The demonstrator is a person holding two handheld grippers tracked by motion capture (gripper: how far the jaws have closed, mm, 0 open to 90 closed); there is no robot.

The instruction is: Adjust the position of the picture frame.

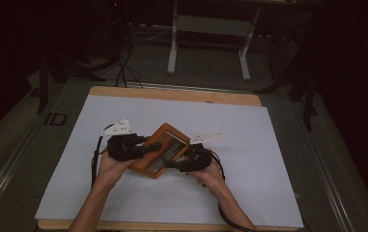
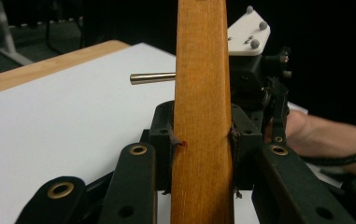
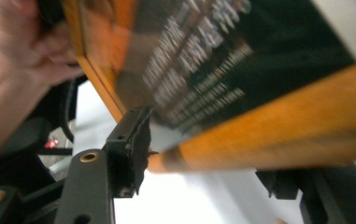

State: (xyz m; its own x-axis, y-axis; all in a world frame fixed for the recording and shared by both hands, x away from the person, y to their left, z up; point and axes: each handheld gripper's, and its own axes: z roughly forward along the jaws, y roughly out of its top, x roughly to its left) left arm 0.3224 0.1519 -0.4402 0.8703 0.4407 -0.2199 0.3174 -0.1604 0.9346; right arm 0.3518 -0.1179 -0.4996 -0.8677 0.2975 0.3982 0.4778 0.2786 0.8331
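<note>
On the white-covered counter (image 1: 123, 203), the left tool (image 1: 148, 146) clamps a wooden frame (image 1: 161, 150); the right tool (image 1: 172, 164) straddles its edge, jaws loose.

**Wooden frame clamped edge-on**

The left gripper (image 2: 202, 140) gripped the wooden frame (image 2: 202, 93) by its edge, pads pressed against both faces, the frame standing upright. A metal rod (image 2: 151, 78) jutted out to the left behind it. Farther off, the right gripper (image 2: 259, 74) hovered above the white sheet (image 2: 63, 121).
</note>
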